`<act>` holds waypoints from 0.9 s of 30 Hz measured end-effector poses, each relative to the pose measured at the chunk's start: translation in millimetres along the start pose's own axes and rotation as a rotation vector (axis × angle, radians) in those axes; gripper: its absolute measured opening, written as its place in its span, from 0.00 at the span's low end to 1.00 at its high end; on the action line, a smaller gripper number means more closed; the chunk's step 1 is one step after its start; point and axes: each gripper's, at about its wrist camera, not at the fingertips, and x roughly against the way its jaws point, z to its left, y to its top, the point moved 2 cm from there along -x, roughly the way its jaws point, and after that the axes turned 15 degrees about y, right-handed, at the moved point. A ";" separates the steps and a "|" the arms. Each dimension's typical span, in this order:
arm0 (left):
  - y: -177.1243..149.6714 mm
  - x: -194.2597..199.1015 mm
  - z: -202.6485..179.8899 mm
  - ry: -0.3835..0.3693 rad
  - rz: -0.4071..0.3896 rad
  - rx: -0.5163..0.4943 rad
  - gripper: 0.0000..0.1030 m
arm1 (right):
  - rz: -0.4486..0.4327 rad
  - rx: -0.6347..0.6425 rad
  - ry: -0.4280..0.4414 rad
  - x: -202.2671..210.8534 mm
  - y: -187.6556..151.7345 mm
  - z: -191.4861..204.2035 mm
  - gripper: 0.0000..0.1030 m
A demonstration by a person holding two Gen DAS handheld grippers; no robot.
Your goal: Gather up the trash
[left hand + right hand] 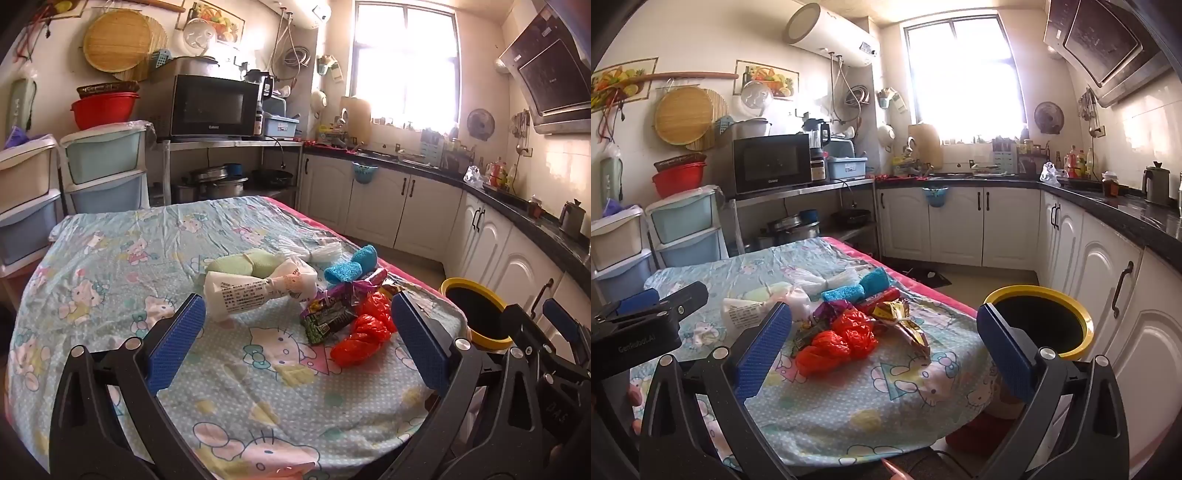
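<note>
Left wrist view: the trash lies in a loose pile on the far right part of the cloth-covered table (pixel 129 258). Nearest is a red bag (pixel 364 332), touching a dark snack wrapper (pixel 327 321) on its left. Behind them sit a white bag (pixel 251 291), a green sponge (pixel 240 264) and a blue sponge (pixel 349 266). The left gripper (pixel 299 339) hovers over the near cloth, jaws wide apart and empty. Right wrist view shows the right gripper (pixel 884 345) likewise spread and empty, with the red bag (pixel 838 338) between its fingers' lines of sight. A yellow-rimmed bin (pixel 1039 321) stands on the floor just beside the table's right edge.
</note>
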 end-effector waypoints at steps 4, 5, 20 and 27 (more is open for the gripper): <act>-0.5 0.0 -0.9 0.001 -0.004 0.004 0.90 | -0.003 0.003 -0.003 0.3 -0.5 -1.3 0.94; -0.9 -0.1 -1.7 0.002 -0.005 0.003 0.90 | -0.004 0.002 -0.004 0.3 -0.4 -2.3 0.94; 0.1 -1.5 -2.2 -0.011 -0.006 0.006 0.90 | -0.019 0.035 -0.013 5.1 6.0 6.6 0.94; -1.2 -0.7 -2.1 -0.012 -0.010 0.012 0.90 | -0.020 0.037 -0.013 5.3 4.6 6.5 0.94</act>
